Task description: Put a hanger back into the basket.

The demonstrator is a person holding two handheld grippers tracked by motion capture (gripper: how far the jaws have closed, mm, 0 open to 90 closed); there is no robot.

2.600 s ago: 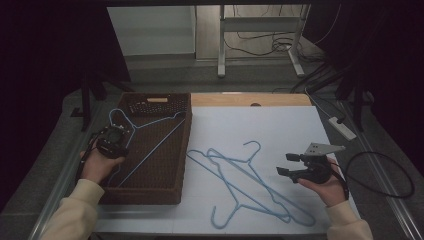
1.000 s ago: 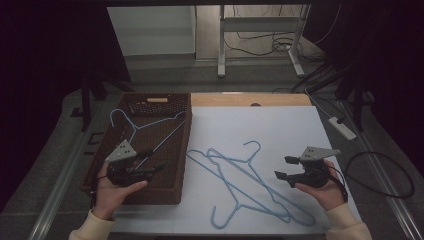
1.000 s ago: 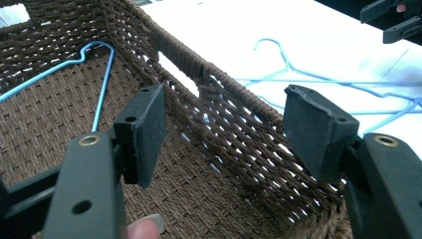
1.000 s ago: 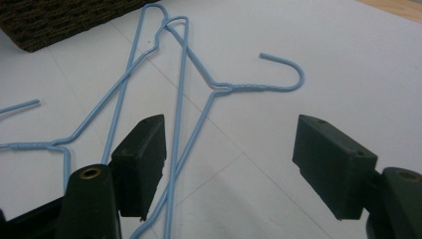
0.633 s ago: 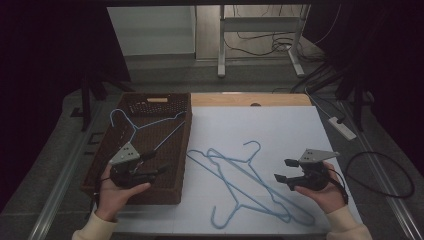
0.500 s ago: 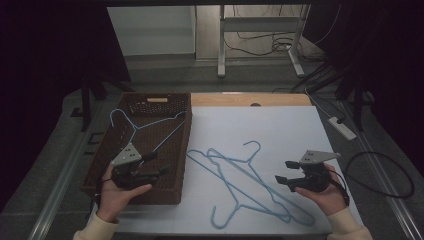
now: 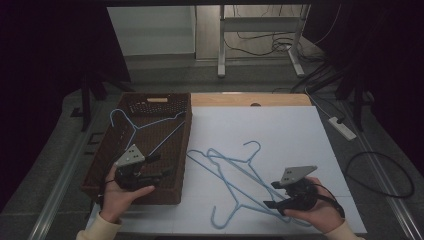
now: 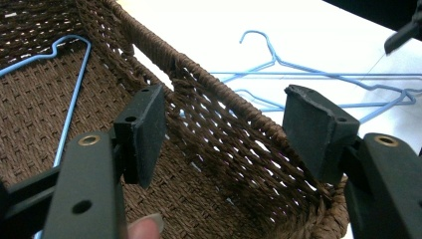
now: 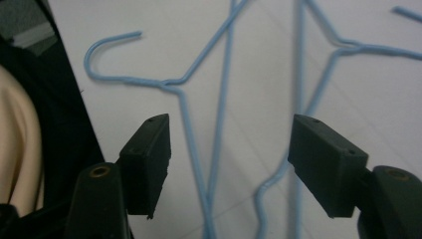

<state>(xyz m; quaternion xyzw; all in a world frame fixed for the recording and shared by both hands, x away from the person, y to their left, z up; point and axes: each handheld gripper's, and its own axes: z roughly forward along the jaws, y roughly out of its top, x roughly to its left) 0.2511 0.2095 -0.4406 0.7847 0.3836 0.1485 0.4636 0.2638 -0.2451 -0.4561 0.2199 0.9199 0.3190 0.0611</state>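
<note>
Overlapping blue wire hangers (image 7: 235,177) lie on the white table sheet. One more blue hanger (image 7: 142,125) rests inside the brown wicker basket (image 7: 184,135) at the left. My left gripper (image 7: 162,166) hovers open over the basket's near right part, pointing toward the basket wall (image 8: 224,119) with the table hangers (image 8: 298,74) beyond. My right gripper (image 7: 271,194) hangs just over the hangers' near end. Its jaws have just been closing a little but still stand open, and the hanger wires (image 9: 219,124) lie below between them, untouched by the pads (image 9: 149,154).
A white sheet (image 7: 280,130) covers the table to the right of the basket. A power strip (image 7: 342,127) and cables lie off the table's right side. A table frame stands behind on the floor. The sheet's near edge runs close beside the right hand.
My right hand has come nearer the person and slightly left, over the hangers' near end. Earlier, the left hand drew back from the basket's hanger to the basket's near part, then stayed.
</note>
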